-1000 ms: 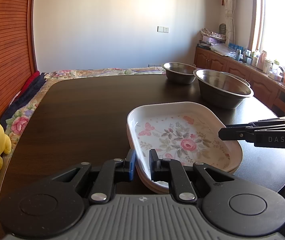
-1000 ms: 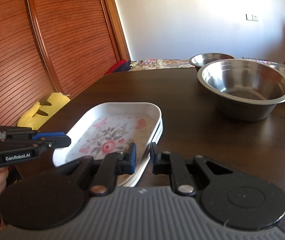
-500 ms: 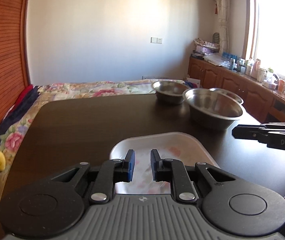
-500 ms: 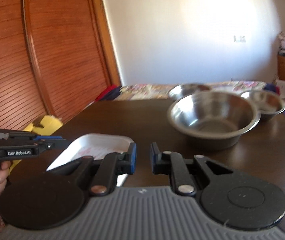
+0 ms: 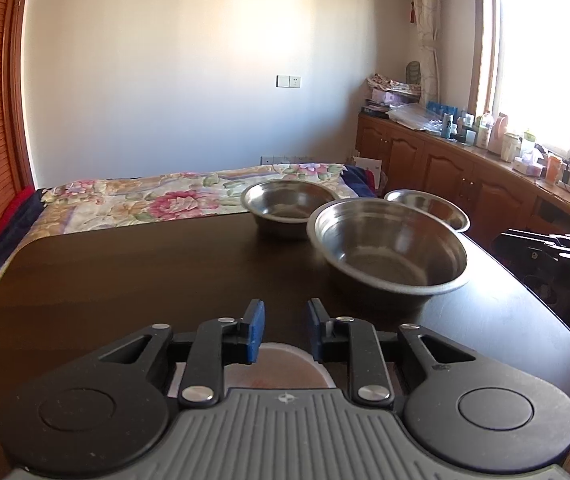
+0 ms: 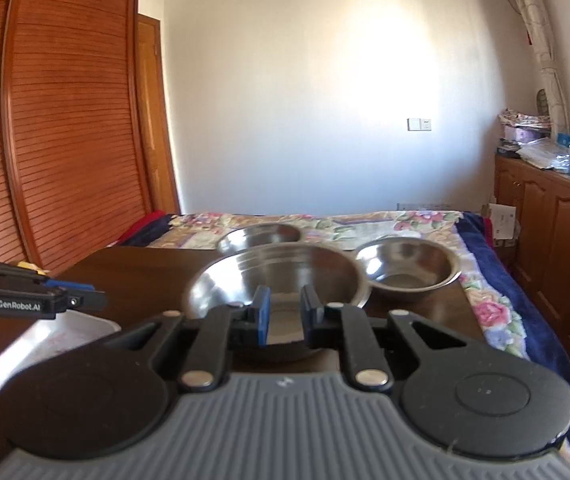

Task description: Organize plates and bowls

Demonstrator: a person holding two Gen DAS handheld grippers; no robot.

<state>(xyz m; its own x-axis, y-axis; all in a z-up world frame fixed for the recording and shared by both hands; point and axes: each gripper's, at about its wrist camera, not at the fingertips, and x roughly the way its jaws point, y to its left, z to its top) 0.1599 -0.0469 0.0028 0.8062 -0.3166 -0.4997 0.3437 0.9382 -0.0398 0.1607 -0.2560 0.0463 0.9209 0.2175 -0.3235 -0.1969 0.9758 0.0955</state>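
While three steel bowls [image 5: 391,250] sit empty, both tongs gape.

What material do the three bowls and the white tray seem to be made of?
The largest bowl and two smaller bowls look like stainless steel: grey, brushed, with mirror-like reflections. The white tray looks glossy, perhaps melamine or enamel; it is too blurred to tell.

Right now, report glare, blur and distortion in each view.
Left wrist view: the window is blown out white, the wardrobe edge bows from fisheye. Right wrist view: the white floral tray is smeared by blur, sunlight washes the wall.
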